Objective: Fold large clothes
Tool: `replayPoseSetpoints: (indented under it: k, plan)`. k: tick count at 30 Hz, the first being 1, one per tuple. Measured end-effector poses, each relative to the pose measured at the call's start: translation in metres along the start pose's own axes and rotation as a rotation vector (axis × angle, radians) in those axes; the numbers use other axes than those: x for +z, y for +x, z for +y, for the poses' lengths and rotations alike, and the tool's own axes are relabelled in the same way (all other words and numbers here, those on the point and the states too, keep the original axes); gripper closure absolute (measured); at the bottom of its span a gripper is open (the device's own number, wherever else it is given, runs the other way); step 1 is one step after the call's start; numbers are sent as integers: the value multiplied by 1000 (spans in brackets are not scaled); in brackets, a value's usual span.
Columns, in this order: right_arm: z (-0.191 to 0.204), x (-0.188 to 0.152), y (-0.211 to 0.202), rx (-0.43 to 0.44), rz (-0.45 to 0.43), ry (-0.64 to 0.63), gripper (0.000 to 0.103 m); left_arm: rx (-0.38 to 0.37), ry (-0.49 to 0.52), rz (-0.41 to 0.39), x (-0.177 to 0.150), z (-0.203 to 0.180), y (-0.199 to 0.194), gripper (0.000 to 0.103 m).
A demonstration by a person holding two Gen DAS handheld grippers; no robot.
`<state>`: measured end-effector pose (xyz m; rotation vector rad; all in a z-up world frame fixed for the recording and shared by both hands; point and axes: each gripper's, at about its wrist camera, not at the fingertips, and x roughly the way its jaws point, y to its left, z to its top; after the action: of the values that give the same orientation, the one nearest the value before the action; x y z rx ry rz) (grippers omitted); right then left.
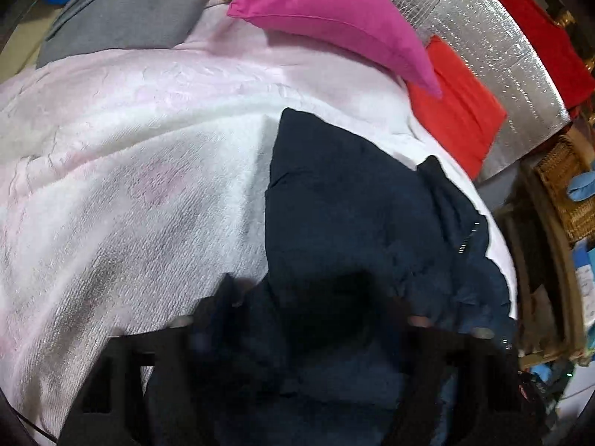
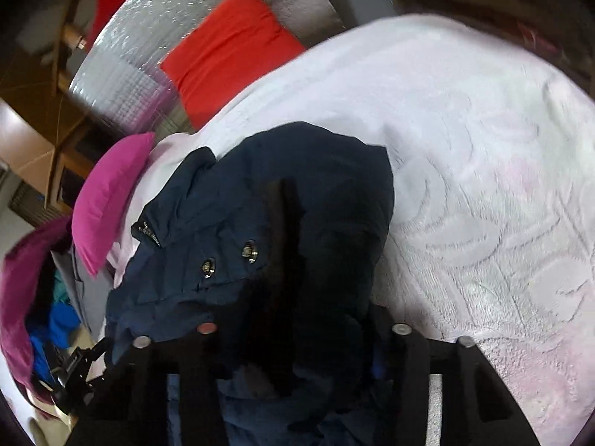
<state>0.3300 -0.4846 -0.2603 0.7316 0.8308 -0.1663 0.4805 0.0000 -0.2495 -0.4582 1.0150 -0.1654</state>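
A dark navy jacket [image 1: 346,200] with a zip and metal snaps lies bunched on a pale pink and white blanket [image 1: 130,171]. My left gripper [image 1: 308,319] is shut on a fold of the jacket, which drapes over its fingers and hides the tips. In the right wrist view the same jacket [image 2: 267,215] hangs from my right gripper [image 2: 297,334], which is shut on its fabric, above the blanket [image 2: 465,171]. The cloth covers both grippers' jaws.
A magenta pillow [image 1: 327,11] and an orange-red cushion [image 1: 457,111] lie at the blanket's far edge against a silver foil mat [image 1: 494,52]. A grey cloth [image 1: 122,15] lies at the far left. A wicker basket [image 1: 565,189] stands at the right.
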Motion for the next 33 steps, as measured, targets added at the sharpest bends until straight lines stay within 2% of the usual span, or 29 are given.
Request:
replayPoseSetpoints:
  k: [3,4,6,8,11,12,14,15,16,18,22,26,27,28,29,31,33]
  plan:
    - [8,-1,-8,2,-45,-19,63,7,4,-37,-2,-6,-8,65]
    - [13,-1,-15,6,-78,-42,64,-2,21,-65,-2,-10,-15,75]
    - [19,-2,-25,12,-121,-70,64,-20,47,-98,-2,-13,-23,77]
    - [20,-2,-28,18,-143,-82,64,9,56,-98,-3,-14,-23,77]
    - [8,-1,-7,-26,-68,-33,64,36,30,-19,-4,-7,-5,69]
    - [1,-1,0,-24,-41,-11,63,36,27,-11,-4,-6,-2,63]
    - [-4,2,2,-10,-21,14,58,35,34,-6,-4,-7,-3,49]
    - [-5,3,0,-2,-18,28,56,36,35,-1,-4,-7,-5,34]
    - [-7,4,-3,5,-17,44,53,30,31,6,-4,-8,-4,28]
    - [-6,5,-5,10,-17,50,50,24,36,28,-6,-11,0,27]
    - [-8,4,-4,4,-10,54,38,20,62,34,-10,-8,0,24]
    - [-8,1,6,-1,12,56,36,1,85,37,-13,-11,-1,24]
    - [-7,-1,8,0,15,51,40,-2,80,28,-13,-11,-2,29]
    - [-4,-2,8,2,7,34,47,1,79,20,-15,-14,-2,39]
    - [0,-3,8,-7,-1,18,49,9,82,7,-16,-16,-2,44]
    - [10,-5,3,-34,-37,-31,58,19,97,-22,-17,-20,-5,60]
    - [16,-6,-2,-49,-72,-58,62,45,112,-43,-19,-26,-10,68]
